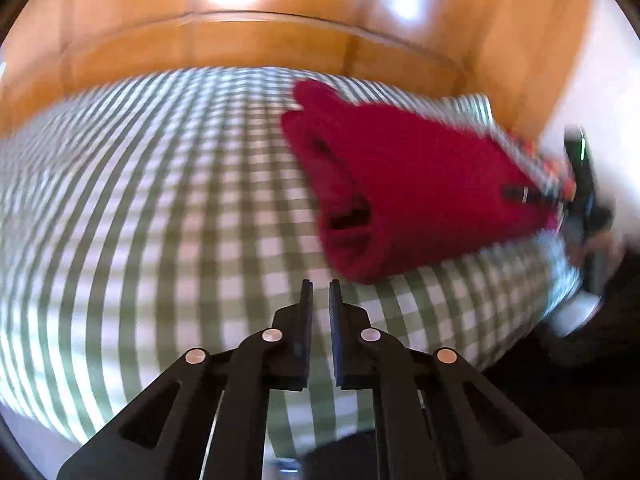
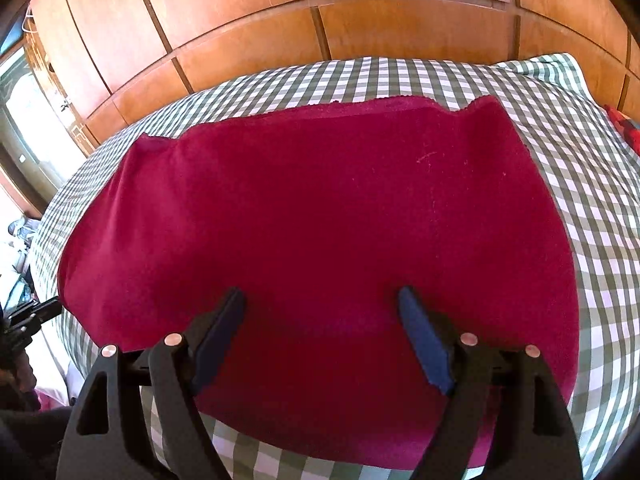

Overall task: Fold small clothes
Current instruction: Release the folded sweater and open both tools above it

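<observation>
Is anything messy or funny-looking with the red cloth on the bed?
A little. The red cloth lies mostly flat on the checked sheet, but its far edge is uneven: the left far corner pokes out from under the top layer, so the layers don't line up. Nothing looks torn or spilled.

No legible text, label, brand mark, number or sign was found in either wrist view. The folded crimson knit garment [image 2: 320, 220] carries no readable tag or print on its exposed surface. The green-and-white checked cloth [image 2: 580, 184] covering the bed bears pattern only. The orange-brown wooden wardrobe panels [image 2: 248, 12] behind the far edge of the bed are unmarked. The left wrist view is motion-blurred; any fine print there cannot be made out.
</observation>
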`<state>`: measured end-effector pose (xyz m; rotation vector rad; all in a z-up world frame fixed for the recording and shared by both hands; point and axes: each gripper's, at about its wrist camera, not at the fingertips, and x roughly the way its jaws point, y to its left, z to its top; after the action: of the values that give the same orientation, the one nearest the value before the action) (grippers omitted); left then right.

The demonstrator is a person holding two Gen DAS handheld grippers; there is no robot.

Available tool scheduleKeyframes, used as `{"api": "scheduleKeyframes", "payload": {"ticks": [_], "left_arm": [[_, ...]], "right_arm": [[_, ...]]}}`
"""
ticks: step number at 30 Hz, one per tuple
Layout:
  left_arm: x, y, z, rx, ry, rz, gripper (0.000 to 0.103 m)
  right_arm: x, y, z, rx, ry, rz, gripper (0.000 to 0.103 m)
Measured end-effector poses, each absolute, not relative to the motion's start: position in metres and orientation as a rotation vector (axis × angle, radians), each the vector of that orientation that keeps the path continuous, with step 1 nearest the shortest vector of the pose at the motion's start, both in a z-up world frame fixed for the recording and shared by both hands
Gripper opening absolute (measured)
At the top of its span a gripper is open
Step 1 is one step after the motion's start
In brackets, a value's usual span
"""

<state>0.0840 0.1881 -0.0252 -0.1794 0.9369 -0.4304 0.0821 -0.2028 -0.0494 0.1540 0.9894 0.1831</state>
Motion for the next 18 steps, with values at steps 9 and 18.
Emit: {"api": "scheduleKeyframes", "payload": {"ticks": [9,18], "left_arm": [[0.102,0.176,-0.01,-0.379,0.9,-0.454,0.031],[0.136,0.16,-0.043,-0.374,0.995,-0.399,0.007]], "right_arm": [[0.081,-0.2,-0.049,0.148,0.981,0.179,0.082],[0.079,-0.198,-0.05,0.143,0.978,0.191,0.082]]}}
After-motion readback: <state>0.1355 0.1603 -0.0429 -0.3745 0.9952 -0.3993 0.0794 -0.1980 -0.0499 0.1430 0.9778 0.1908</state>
